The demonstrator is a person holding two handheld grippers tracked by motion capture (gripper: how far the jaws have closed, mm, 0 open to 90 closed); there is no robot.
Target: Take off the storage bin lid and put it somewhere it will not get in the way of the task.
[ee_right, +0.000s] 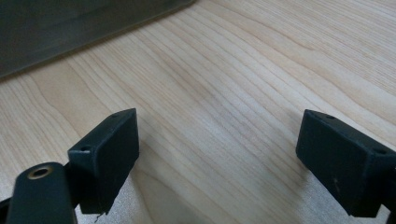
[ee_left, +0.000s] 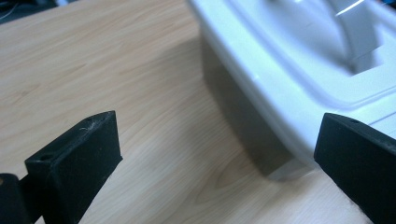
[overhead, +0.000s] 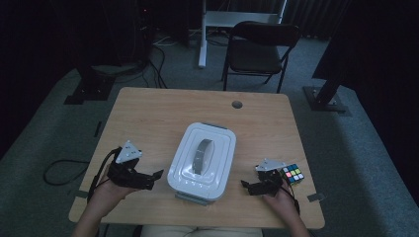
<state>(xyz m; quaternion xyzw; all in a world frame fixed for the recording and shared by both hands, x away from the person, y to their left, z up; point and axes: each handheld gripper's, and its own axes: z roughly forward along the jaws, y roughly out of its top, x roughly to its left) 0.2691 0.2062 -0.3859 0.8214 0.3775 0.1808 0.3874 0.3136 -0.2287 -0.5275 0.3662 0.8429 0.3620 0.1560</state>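
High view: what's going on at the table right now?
A person holds a gripper in each hand, either side of a white lidded box in the middle of the table. The left gripper and right gripper are both open and point in at the box, neither touching it. A colour puzzle cube sits beside the right gripper, untouched.

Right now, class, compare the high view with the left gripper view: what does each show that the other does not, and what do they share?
High view alone: the whole table, the right gripper, open, with a colourful puzzle cube beside it, a folding chair beyond the table, and the person's hands.

Left gripper view alone: a close look at the container's grey side wall under the overhanging lid rim, between the left gripper's spread jaws.

Shared: the white lidded container with its grey handle, the wooden tabletop, and the open left gripper.
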